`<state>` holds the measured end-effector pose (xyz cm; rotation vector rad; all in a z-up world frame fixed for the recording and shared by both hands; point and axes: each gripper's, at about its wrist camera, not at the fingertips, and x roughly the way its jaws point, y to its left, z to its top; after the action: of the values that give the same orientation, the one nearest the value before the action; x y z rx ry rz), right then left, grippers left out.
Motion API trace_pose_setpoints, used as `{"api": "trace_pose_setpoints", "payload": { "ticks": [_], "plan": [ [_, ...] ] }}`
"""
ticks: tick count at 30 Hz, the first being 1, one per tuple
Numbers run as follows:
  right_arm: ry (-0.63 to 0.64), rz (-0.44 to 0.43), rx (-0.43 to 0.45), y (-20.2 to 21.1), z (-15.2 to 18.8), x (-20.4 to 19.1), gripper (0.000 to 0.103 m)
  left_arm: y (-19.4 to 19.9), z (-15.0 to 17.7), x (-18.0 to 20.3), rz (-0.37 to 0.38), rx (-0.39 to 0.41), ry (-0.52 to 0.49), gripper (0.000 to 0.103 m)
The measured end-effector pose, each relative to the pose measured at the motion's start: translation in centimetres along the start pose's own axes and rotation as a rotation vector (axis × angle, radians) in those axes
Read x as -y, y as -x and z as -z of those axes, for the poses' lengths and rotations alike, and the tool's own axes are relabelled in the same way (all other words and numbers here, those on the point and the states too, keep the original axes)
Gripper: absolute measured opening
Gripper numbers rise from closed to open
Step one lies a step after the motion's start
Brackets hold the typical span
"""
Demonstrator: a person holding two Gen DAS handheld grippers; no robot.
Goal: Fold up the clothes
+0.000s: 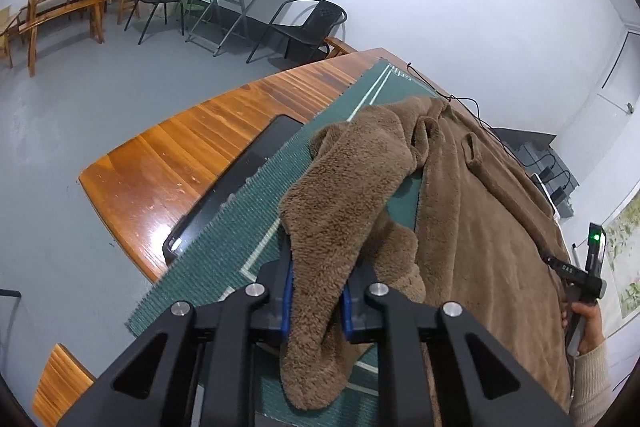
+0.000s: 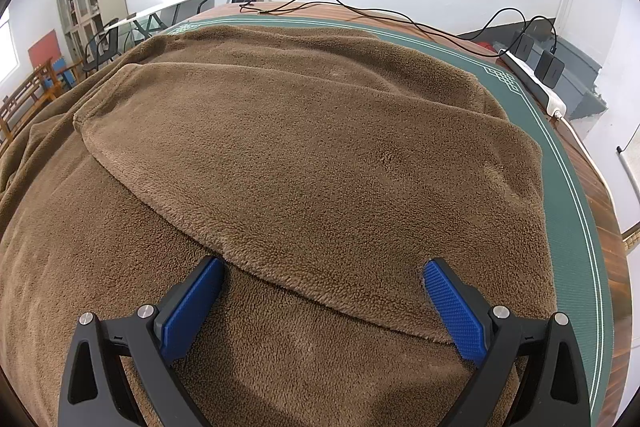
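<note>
Left tool [image 1: 316, 301] clamped on a sleeve [image 1: 340, 203] of the brown fleece garment [image 2: 312, 155] (spread over the green mat [image 1: 224, 243] on the surface [image 1: 188, 143]). Right tool [image 2: 323, 301] wide open, gripping nothing.

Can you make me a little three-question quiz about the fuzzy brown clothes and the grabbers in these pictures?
1. True or false: the left hand-held gripper is clamped on a sleeve of the brown fleece garment.
2. Pick one. The right hand-held gripper is: A) shut on the garment, B) open just above the garment, C) holding a cable.
3. Fill in the blank: the garment lies on a ______ mat that covers the wooden table.

Key: 1 true. 2 B. 3 green.
</note>
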<state>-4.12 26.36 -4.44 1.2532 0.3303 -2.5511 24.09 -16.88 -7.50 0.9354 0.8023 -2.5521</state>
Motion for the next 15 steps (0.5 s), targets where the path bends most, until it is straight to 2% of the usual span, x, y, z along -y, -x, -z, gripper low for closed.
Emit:
{"api": "trace_pose_setpoints", "payload": {
  "ticks": [8, 15],
  "plan": [
    [-0.001, -0.003, 0.001, 0.0, 0.0, 0.0, 0.102, 2.6, -5.2, 0.0, -0.115, 0.156, -0.034, 0.016],
    [-0.002, -0.005, 0.002, 0.0, 0.0, 0.0, 0.102, 4.7, -13.5, -0.2, -0.221, 0.299, -0.099, 0.016]
  ]
}}
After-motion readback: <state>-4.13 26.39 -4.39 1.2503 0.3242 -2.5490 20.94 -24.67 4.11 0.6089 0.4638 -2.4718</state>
